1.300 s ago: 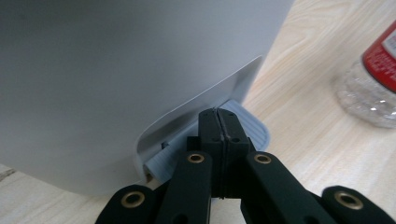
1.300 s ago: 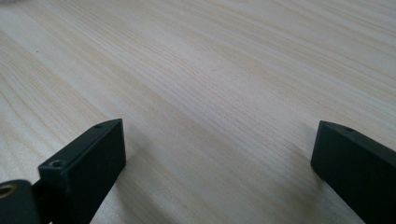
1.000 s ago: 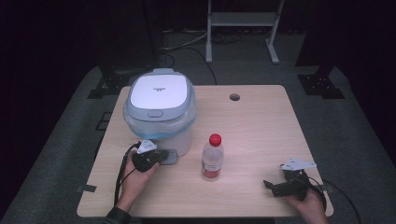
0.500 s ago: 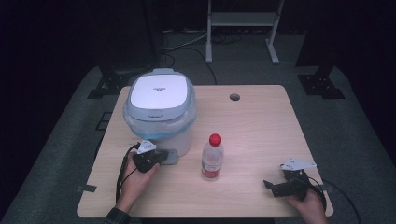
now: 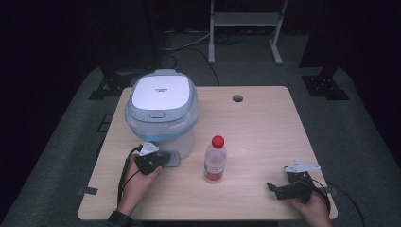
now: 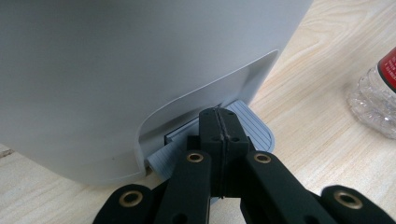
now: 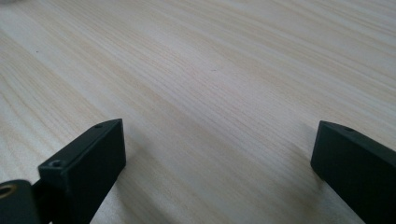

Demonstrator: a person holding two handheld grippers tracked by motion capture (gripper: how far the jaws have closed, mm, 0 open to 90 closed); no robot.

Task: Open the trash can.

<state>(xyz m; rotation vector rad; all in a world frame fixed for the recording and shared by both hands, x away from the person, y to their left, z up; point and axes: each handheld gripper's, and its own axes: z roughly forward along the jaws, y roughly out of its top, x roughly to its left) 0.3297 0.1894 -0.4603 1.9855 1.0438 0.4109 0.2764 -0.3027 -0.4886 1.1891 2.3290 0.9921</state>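
A white and grey pedal bin (image 5: 161,111) with a blue liner stands at the table's left, lid down. Its grey ribbed pedal (image 5: 174,160) sticks out at the front base. My left gripper (image 5: 162,159) is shut, its tips resting on the pedal (image 6: 256,125) right against the bin's wall (image 6: 140,60); in its own view the left gripper (image 6: 218,114) holds nothing between its jaws. A clear bottle (image 5: 215,160) with a red cap stands upright mid-table, and its side shows in the left gripper view (image 6: 378,100). My right gripper (image 5: 273,187) lies open near the front right edge, over bare wood (image 7: 217,140).
The wooden table (image 5: 265,132) has a round cable hole (image 5: 237,98) near its far edge. Dark carpet surrounds it, with a metal stand (image 5: 246,19) and cables behind. Each gripper's cable trails off the front edge.
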